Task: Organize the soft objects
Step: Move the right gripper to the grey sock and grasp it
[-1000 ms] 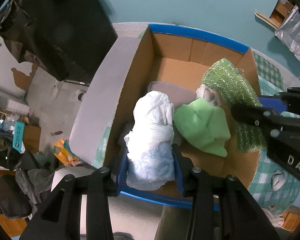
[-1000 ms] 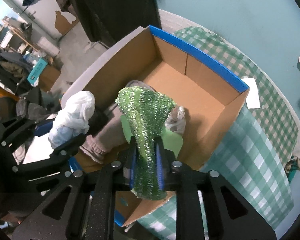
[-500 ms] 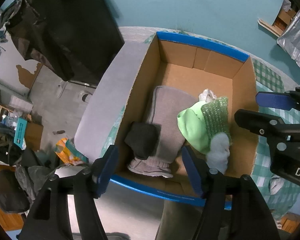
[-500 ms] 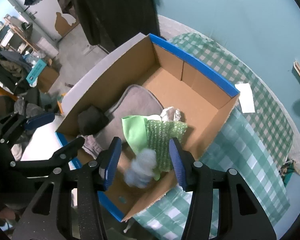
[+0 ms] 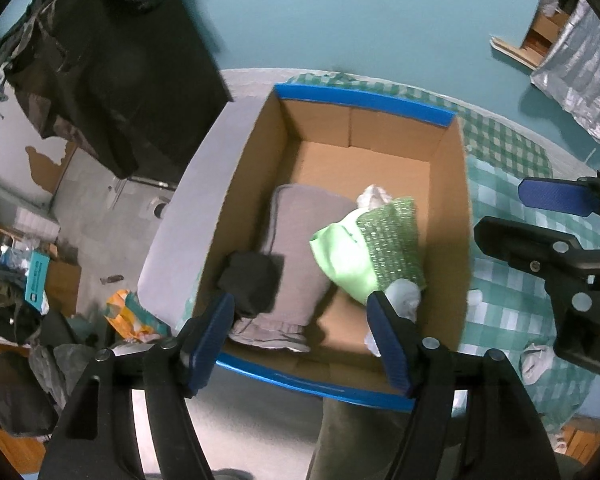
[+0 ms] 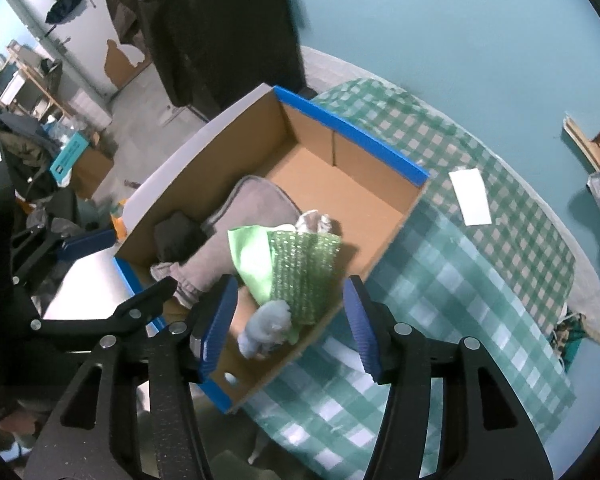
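Left gripper: blue-padded fingers spread wide, nothing between them, held above the near blue-taped rim of the open brown cardboard box. Right gripper: fingers likewise parted and empty, over the near right corner of the same box.

Inside the box, nearest the right gripper: crumpled pale blue-white plastic bag, lying between and below the spread fingers, not touched by them. Touching it on the far side: green bubble-wrap sheet, overlapping a folded light-green cloth. Beside these, to the left: folded grey fabric with a small black bundle at its near left edge. Behind the bubble wrap: small white crumpled piece. Far half of the box floor bare cardboard.

Under the box: green-and-white checked tablecloth, with a white paper slip lying on it.
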The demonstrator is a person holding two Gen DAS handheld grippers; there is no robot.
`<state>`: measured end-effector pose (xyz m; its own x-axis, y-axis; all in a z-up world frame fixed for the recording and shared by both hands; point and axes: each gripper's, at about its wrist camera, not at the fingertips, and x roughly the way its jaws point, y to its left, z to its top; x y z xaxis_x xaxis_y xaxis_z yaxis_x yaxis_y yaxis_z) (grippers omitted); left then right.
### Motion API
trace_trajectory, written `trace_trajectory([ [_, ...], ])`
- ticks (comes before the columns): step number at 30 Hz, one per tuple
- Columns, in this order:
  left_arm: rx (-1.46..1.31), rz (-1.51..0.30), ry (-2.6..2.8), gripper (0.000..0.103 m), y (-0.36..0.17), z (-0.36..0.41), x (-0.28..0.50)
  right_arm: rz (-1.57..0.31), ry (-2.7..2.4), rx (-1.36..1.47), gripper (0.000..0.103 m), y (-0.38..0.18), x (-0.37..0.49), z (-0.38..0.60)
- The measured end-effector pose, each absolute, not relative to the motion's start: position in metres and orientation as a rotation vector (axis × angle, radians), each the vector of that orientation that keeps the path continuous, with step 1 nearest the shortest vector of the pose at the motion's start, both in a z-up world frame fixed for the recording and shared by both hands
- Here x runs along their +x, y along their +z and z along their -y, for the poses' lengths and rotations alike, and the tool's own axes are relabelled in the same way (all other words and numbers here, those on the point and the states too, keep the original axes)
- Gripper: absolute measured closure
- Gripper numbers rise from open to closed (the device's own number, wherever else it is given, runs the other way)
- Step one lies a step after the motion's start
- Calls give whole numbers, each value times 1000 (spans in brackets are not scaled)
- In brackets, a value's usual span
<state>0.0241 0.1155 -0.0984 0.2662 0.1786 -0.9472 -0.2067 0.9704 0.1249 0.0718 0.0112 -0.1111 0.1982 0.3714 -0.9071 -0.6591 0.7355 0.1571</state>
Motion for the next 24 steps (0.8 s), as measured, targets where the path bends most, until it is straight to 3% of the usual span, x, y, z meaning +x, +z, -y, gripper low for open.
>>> trace_trajectory([
  [24,125,-1257,46,30,-94,-22,39,-1212,502,-113,47,-114,65,122],
])
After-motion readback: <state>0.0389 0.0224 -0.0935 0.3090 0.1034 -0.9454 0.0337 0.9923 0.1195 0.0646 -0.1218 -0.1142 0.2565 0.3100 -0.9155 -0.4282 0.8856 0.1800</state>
